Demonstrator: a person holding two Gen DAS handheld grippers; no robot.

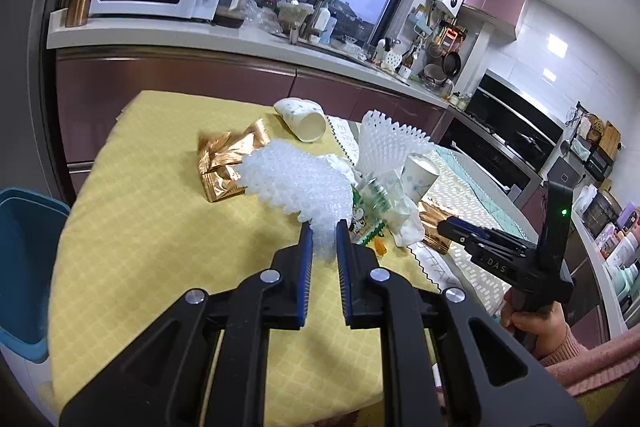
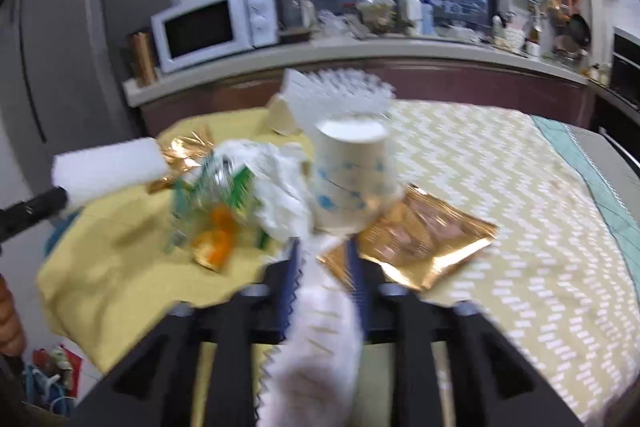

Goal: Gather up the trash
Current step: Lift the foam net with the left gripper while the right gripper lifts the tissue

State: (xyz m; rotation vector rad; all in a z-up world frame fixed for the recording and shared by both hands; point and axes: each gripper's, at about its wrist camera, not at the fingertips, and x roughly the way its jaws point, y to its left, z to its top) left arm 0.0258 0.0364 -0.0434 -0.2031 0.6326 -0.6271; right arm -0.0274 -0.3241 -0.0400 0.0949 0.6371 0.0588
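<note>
The left tongs [image 1: 323, 227] are clenched on a sheet of white bubble wrap [image 1: 296, 183], which hangs lifted above the yellow cloth of the table [image 1: 160, 227]; from the right wrist view the same sheet shows at the far left as a pale blurred block. The step in hand looks like carrying this piece away to the blue bin [image 1: 24, 259], which stands just off the table's left edge. The right tongs [image 2: 323, 247] stand partly released over the pile, with a strip of white crumpled paper [image 2: 320, 327] lying between the blades; that view is blurred, and the pads do not seem to press on it. Just beyond them stands a paper cup [image 2: 350, 179], with a gold foil pouch [image 2: 420, 239] on its right and a green and orange wrapper [image 2: 216, 211] on its left. A white foam net [image 1: 384, 143], a second paper cup [image 1: 304, 121] tipped on its side and another gold pouch [image 1: 224, 163] lie farther off. Next, the left hand would need to swing left over the bin and let go, while the right must settle on one item and close.
</note>
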